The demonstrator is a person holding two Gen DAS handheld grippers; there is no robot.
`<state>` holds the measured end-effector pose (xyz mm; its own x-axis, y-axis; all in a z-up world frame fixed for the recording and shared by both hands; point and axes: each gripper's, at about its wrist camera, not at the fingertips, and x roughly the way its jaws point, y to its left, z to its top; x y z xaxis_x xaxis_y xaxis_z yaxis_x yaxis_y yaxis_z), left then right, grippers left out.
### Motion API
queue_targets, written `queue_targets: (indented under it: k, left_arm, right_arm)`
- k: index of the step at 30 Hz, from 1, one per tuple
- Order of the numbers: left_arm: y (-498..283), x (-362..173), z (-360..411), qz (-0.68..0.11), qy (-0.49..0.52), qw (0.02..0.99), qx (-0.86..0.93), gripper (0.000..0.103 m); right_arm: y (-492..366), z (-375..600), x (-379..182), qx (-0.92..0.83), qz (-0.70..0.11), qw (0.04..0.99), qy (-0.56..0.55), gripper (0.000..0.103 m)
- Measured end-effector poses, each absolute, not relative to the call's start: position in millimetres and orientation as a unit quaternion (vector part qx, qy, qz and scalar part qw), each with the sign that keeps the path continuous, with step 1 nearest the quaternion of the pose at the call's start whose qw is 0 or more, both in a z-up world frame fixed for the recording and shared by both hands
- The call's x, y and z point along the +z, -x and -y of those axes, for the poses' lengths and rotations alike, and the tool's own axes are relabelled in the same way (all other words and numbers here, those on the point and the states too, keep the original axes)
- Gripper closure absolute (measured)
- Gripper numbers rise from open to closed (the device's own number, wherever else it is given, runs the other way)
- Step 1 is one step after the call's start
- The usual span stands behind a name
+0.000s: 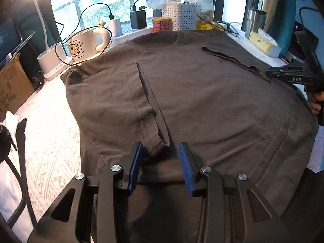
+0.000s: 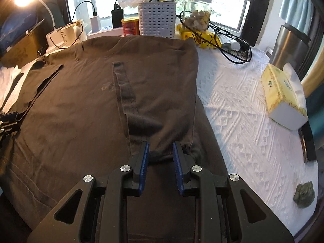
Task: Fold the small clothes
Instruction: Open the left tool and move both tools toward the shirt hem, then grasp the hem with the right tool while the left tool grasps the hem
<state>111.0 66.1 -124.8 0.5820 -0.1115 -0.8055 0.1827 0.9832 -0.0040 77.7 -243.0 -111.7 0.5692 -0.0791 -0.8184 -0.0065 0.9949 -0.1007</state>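
Observation:
A dark brown T-shirt [image 1: 202, 93] lies flat on the white table, collar toward the window; it also shows in the right wrist view [image 2: 81, 101]. Both sleeves are folded inward onto the body. My left gripper [image 1: 160, 147] is open just above the folded left sleeve's end [image 1: 154, 143], holding nothing. My right gripper [image 2: 161, 147] is open over the lower end of the folded right sleeve [image 2: 141, 111], holding nothing. The right gripper also shows at the right edge of the left wrist view [image 1: 271, 75].
A white textured tablecloth [image 2: 243, 111] covers the table. At the back stand a mug [image 1: 83, 44], white basket [image 2: 157, 18], red can [image 2: 130, 27], jar [image 2: 197, 14] and cables. A tissue box [image 2: 283, 97] sits right. A green figurine [image 2: 304, 195] lies near the front right.

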Motion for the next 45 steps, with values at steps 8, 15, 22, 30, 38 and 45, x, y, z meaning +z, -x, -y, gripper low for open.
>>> queue_targets:
  k: [8,15,22,30,38,45]
  left_arm:
    - [-90,-107,-70,-0.411,-0.01,0.909,-0.073,0.066]
    - [-75,-88,-64,-0.37,0.01,0.927,-0.066,0.066]
    - [-57,-79,-45,-0.346,0.02,0.935,-0.081,0.066]
    - [-37,-80,-28,-0.343,0.026,0.935,-0.083,0.066]
    - [-5,-85,-41,-0.363,0.026,0.931,-0.037,0.066]
    - [34,-99,-87,-0.385,0.049,0.92,0.06,0.054]
  right_arm:
    - [-52,246,-95,-0.034,-0.442,0.895,0.047,0.077]
    - [-22,258,-78,-0.053,-0.421,0.904,0.044,0.074]
    - [14,277,-71,-0.074,-0.408,0.91,0.034,0.062]
    - [45,288,-85,-0.081,-0.411,0.908,0.02,0.062]
    - [60,300,-105,-0.088,-0.415,0.906,0.001,0.062]
    - [60,296,-116,-0.08,-0.419,0.904,0.004,0.062]
